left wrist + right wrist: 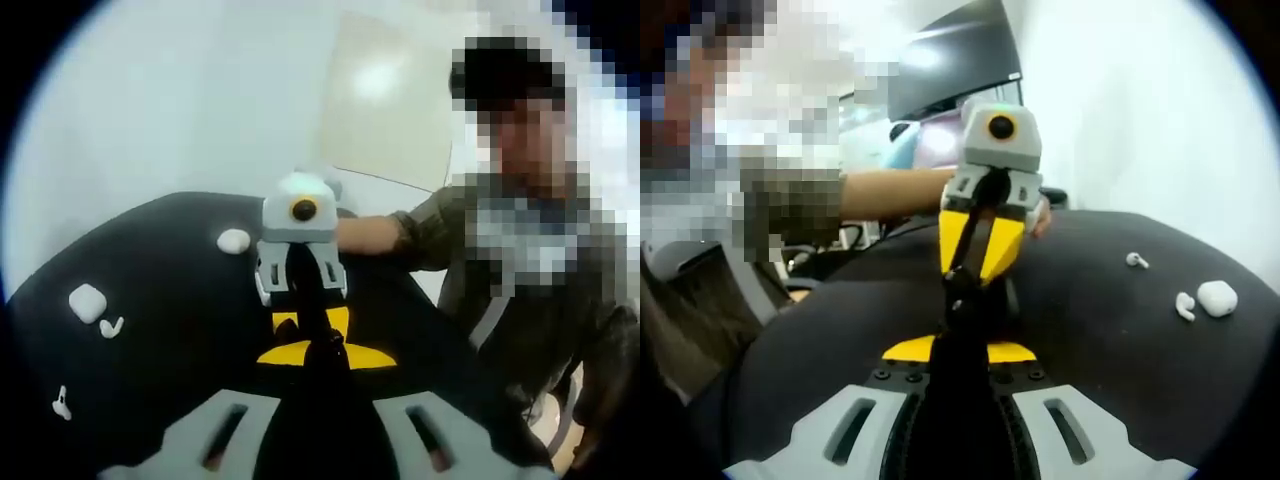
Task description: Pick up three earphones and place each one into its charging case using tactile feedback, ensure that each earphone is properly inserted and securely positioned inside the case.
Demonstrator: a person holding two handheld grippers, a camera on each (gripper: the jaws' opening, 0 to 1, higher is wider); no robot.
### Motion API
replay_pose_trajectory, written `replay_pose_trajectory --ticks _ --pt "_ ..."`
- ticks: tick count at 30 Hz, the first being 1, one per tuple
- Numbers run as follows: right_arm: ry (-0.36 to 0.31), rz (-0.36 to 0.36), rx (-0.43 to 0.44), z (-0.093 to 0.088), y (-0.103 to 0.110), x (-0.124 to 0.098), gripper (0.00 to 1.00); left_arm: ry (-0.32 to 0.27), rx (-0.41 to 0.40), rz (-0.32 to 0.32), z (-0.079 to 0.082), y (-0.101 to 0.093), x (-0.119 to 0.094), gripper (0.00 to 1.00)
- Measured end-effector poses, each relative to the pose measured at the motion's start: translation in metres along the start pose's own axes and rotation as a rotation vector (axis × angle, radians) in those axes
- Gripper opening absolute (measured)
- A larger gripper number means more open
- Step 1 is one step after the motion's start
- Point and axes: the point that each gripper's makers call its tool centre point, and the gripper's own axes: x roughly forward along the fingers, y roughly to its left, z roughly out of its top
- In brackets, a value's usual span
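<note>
Both grippers face each other tip to tip over the black round table, nothing picked up yet, so the step in hand reads as the approach to the first earphone. In the left gripper view the left gripper has its yellow tips drawn together with nothing visible between them; the right gripper stands opposite, just past those tips, its jaws close together too. In the right gripper view the right gripper reads clenched and empty, and the left gripper hangs in front of it with yellow jaws converging to a point. Taking the left gripper tips as landmark in the left gripper view: a closed white charging case sits well off toward the table edge, one earphone just beside that case, a second earphone further out near the rim, and a white oval case beyond, beside the right gripper. To do it well, likely: release one claw fully before descending, come straight down over the earphone beside the case, pinch the stem not the bud, close gently. Risk: small slick bud skids on the cloth. Whether any case lid is open, cannot tell.
</note>
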Motion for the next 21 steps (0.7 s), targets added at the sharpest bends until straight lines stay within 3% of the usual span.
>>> replay_pose_trajectory --ticks 5,11,21 --pt "0.0 0.001 0.0 0.0 0.0 0.0 0.18 -0.016 0.005 0.008 0.004 0.001 -0.005 0.09" --pt "0.0 0.001 0.0 0.0 0.0 0.0 0.18 -0.121 0.026 0.01 0.026 -0.008 -0.004 0.08" --pt "0.0 0.001 0.0 -0.001 0.0 0.0 0.18 -0.076 0.063 0.038 0.022 -0.01 0.007 0.07"
